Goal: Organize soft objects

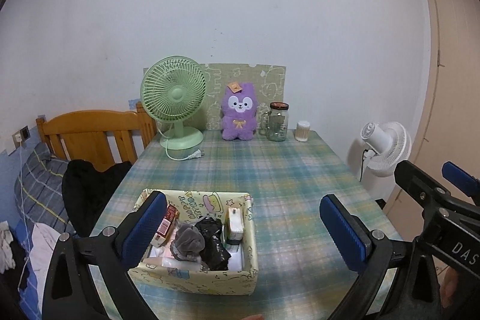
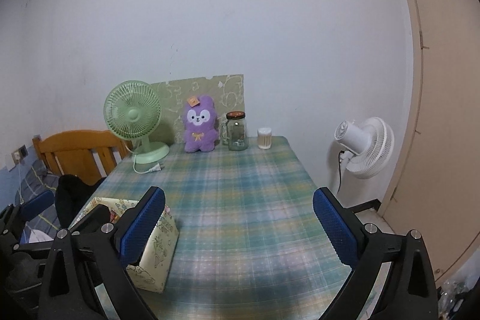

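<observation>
A yellow cartoon-print box [image 1: 192, 279] stands at the near left of the plaid table [image 1: 285, 185]. It holds a grey sock [image 1: 189, 240], a black bag [image 1: 214, 242] and small packets. My left gripper [image 1: 243, 227] is open and empty, just above the box's near side. My right gripper [image 2: 238, 225] is open and empty over the table, to the right of the box [image 2: 156, 254]; it also shows in the left wrist view [image 1: 432, 185]. A purple plush bunny [image 1: 239, 116] sits upright at the table's far edge.
A green desk fan [image 1: 175, 101], a glass jar [image 1: 277, 122] and a cotton-swab cup [image 1: 302, 131] stand along the far edge. A white floor fan [image 1: 385, 147] and a door are to the right. A wooden headboard [image 1: 96, 134] and dark clothes [image 1: 87, 188] lie left.
</observation>
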`<state>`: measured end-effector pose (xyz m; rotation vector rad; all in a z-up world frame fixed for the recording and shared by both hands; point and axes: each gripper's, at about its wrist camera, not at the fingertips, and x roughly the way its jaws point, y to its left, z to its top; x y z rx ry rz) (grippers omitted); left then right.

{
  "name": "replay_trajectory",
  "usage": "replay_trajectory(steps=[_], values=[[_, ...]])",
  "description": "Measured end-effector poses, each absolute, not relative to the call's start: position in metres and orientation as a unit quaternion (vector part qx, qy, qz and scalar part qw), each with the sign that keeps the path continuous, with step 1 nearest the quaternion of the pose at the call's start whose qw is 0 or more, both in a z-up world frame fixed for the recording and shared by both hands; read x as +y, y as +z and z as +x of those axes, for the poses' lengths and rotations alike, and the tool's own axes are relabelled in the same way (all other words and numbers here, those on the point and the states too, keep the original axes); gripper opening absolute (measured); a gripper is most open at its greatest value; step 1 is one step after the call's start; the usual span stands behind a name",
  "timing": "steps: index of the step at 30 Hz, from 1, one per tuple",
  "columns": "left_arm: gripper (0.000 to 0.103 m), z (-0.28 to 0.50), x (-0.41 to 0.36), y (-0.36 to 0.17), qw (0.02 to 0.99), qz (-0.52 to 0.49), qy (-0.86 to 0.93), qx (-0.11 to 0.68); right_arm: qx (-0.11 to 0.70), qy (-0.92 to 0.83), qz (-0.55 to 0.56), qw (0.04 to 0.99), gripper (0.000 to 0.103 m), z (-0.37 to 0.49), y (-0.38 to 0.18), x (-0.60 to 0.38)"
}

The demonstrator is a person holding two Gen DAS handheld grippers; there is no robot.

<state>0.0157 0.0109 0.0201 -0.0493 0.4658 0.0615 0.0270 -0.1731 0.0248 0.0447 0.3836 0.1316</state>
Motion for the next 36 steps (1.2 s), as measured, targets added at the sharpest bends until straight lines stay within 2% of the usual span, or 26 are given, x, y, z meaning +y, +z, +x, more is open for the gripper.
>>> replay_trajectory(steps=[36], values=[[0.103, 0.018, 0.008, 0.02, 0.972, -0.027, 0.037, 0.228, 0.191, 0.052, 0.019, 0.98, 0.103, 0.031, 0.022, -0.185]])
